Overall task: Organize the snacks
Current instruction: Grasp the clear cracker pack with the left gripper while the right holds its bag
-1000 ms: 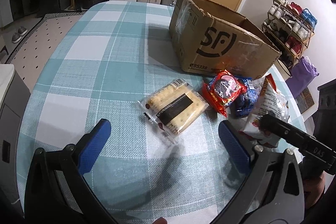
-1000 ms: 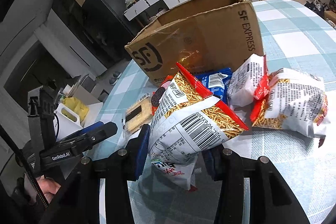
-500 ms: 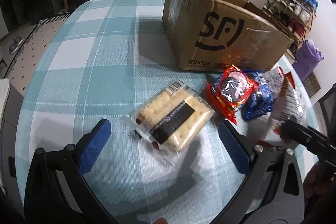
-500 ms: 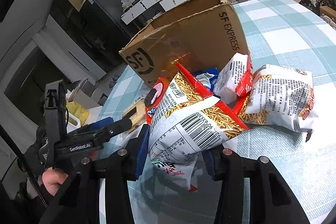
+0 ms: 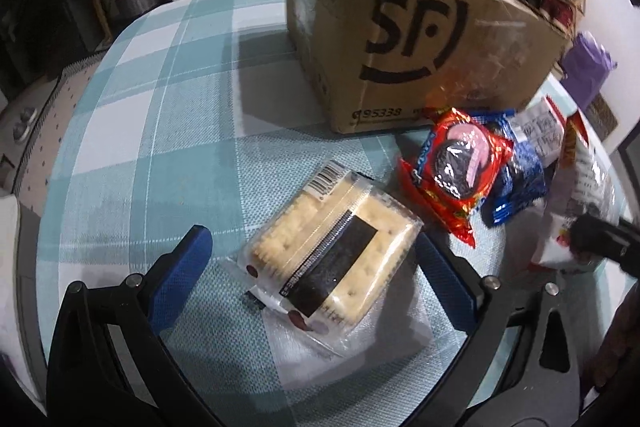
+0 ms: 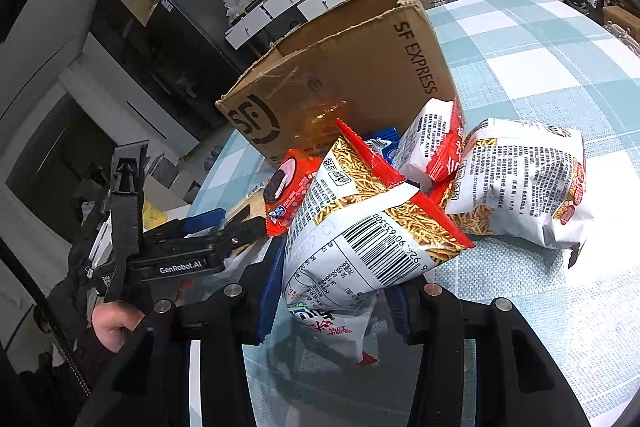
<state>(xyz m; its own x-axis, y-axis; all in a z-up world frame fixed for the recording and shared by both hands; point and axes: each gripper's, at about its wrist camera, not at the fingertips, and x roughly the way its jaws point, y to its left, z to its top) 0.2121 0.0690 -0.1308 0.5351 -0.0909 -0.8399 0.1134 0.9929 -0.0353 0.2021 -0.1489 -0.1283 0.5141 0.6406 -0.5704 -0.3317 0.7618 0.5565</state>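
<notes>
Left tongs (image 5: 310, 251): blue pads spread wide, one on either side of the cracker pack (image 5: 334, 251), gripping nothing; whether the right pad touches the wrapper cannot be told.

Cracker pack: clear wrapper with a black label band, lying flat on the checked teal-and-white surface (image 5: 160, 131), in front of the cardboard SF Express box (image 5: 404, 39).

Right tongs (image 6: 334, 291): pads pressed against both sides of a noodle-snack bag (image 6: 360, 239), white and red with a barcode facing the camera, held above the surface.

Red Oreo pack (image 5: 460, 171): on the surface just right of the cracker pack, close to the box's front wall, overlapping a blue Oreo pack (image 5: 516, 187) at its right edge.

Second noodle-snack bag (image 6: 524, 183): lying on the surface to the right of the held bag.

Third, smaller white-and-red bag (image 6: 434, 141): propped between the second bag and the box.

Box: open-topped, upright; its interior is not visible.
</notes>
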